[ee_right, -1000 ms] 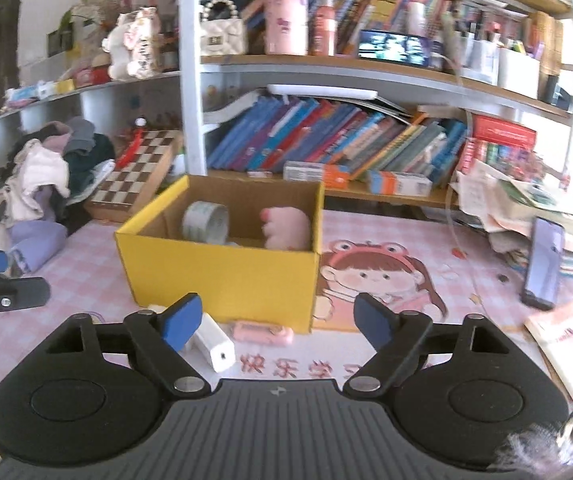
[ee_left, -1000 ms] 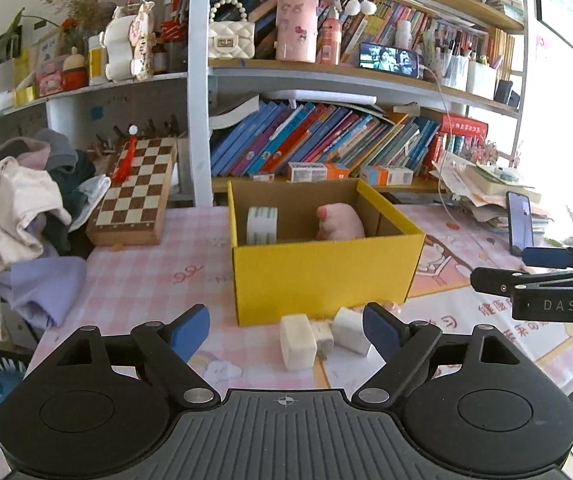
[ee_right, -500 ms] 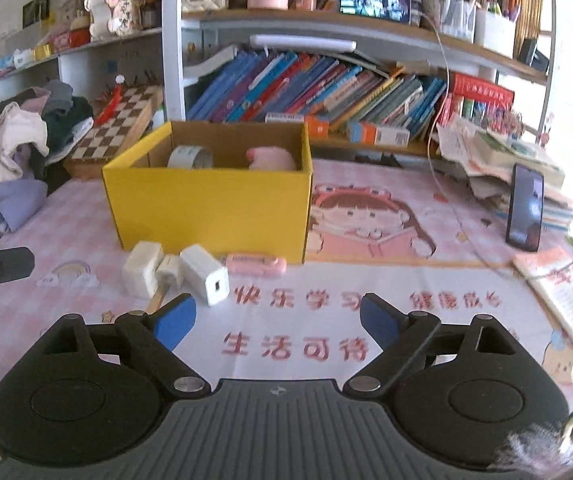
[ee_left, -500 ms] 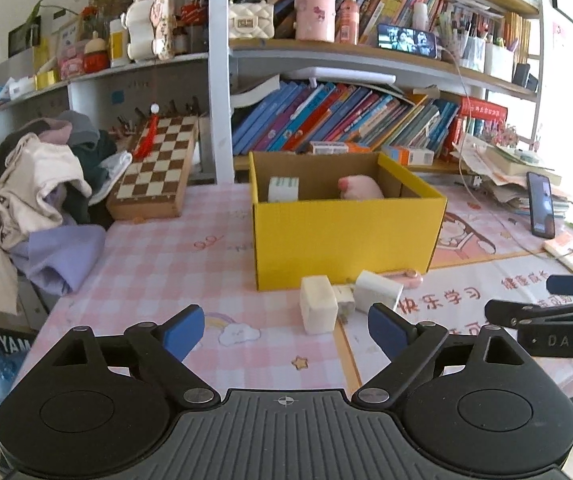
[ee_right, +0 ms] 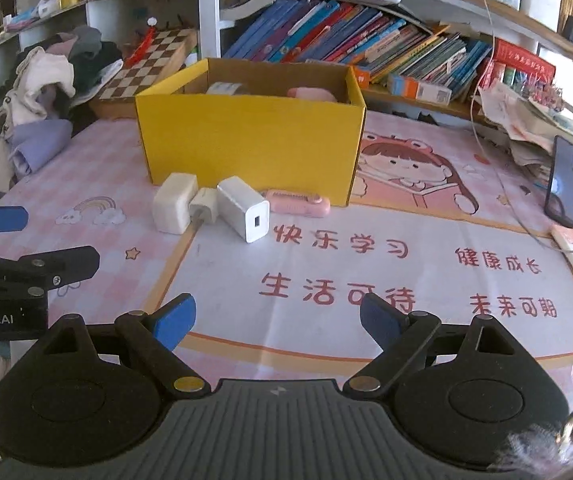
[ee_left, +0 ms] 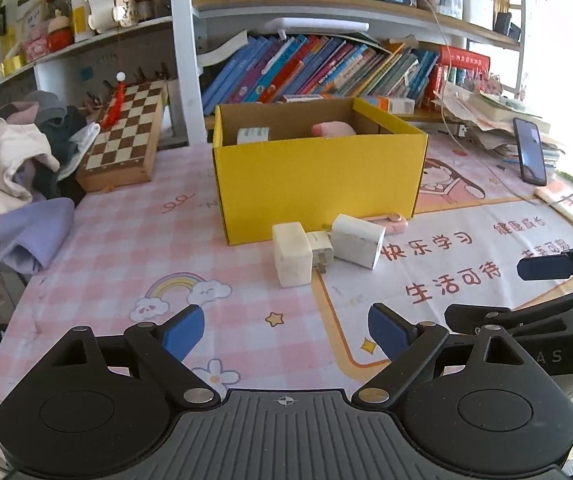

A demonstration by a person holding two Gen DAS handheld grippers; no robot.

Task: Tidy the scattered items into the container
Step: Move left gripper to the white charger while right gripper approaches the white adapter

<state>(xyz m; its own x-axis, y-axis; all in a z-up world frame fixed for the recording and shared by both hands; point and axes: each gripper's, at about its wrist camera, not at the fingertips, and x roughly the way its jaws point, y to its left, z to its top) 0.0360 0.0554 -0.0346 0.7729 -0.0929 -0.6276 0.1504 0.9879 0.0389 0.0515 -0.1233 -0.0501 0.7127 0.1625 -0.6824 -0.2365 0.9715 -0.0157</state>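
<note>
Both grippers have descended toward the table (ee_left: 98, 248) since the earlier frames, and the yellow box (ee_left: 318, 184) now sits higher in each view, its interior largely hidden behind the front wall. Jaw opening widened slightly early in that interval; nothing lies between either pair of fingers.

Hidden or unclear:
- Inside the box, only the top of a tape roll (ee_right: 226, 88) and a pink plush item (ee_right: 312, 94) show above the rim.
- A small white plug (ee_left: 320, 246) is wedged between two larger white chargers and partly covered by them.
- The pink flat item (ee_right: 298, 202) is mostly screened by the right-hand charger (ee_left: 358, 240) in the left wrist view.

View differences:
- Right wrist view shows the pink item full length, lying along the box's front wall near its right corner, and the USB port on the right-hand charger.
- Left wrist view shows the left-hand charger (ee_left: 292, 254) standing just in front of the box's front wall.

Pose:
- Left gripper (ee_left: 286, 326): fingers spread wide, empty, angled down at the table, well short of the chargers.
- Right gripper (ee_right: 276, 318): fingers spread wide, empty, angled down over the printed mat (ee_right: 406, 264)
</note>
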